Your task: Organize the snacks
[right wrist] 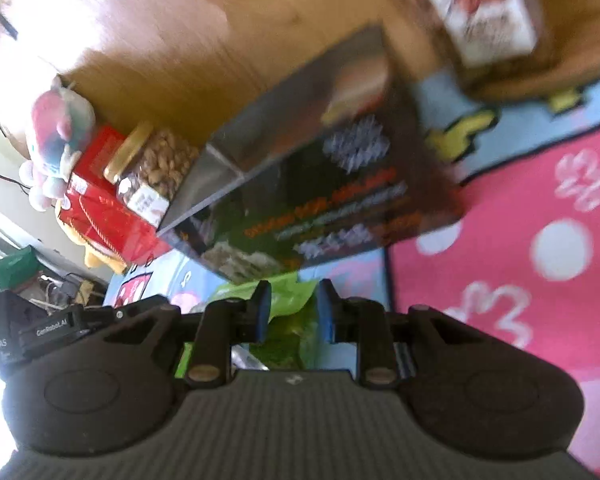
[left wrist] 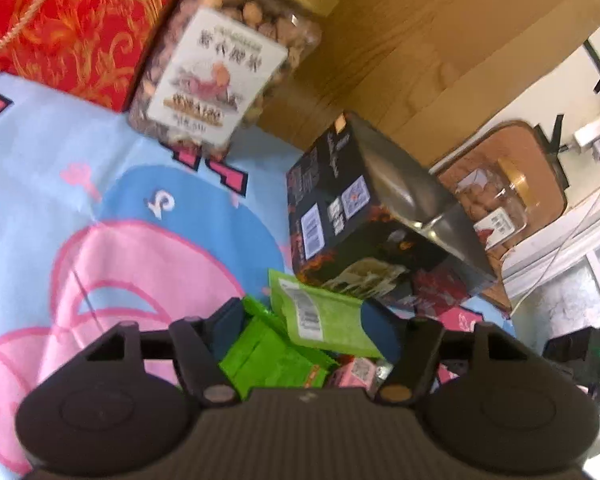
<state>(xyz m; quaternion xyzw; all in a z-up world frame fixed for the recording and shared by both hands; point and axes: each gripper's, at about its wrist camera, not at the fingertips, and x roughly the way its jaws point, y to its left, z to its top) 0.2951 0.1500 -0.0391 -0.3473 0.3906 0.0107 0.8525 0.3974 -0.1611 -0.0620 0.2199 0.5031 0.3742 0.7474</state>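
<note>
Two green snack packets lie on the cartoon mat (left wrist: 60, 160): a pale one (left wrist: 324, 312) overlapping a bright one (left wrist: 268, 356). My left gripper (left wrist: 306, 316) hovers over them with its jaws wide apart, open, pressing on nothing. A black snack box (left wrist: 340, 220) stands tilted just beyond them. In the right wrist view, my right gripper (right wrist: 294, 308) stands open, its blue pads (right wrist: 262, 308) on either side of a green packet (right wrist: 292, 336) that lies under them. The black box (right wrist: 320, 160) is blurred close ahead of it.
A clear jar of nuts (left wrist: 220, 72) and a red gift box (left wrist: 72, 20) stand at the mat's far edge on the wooden floor. A second jar (left wrist: 496, 208) lies to the right. A small pink packet (left wrist: 360, 372) sits by the green ones. A plush toy (right wrist: 56, 132) rests behind the red box (right wrist: 104, 208).
</note>
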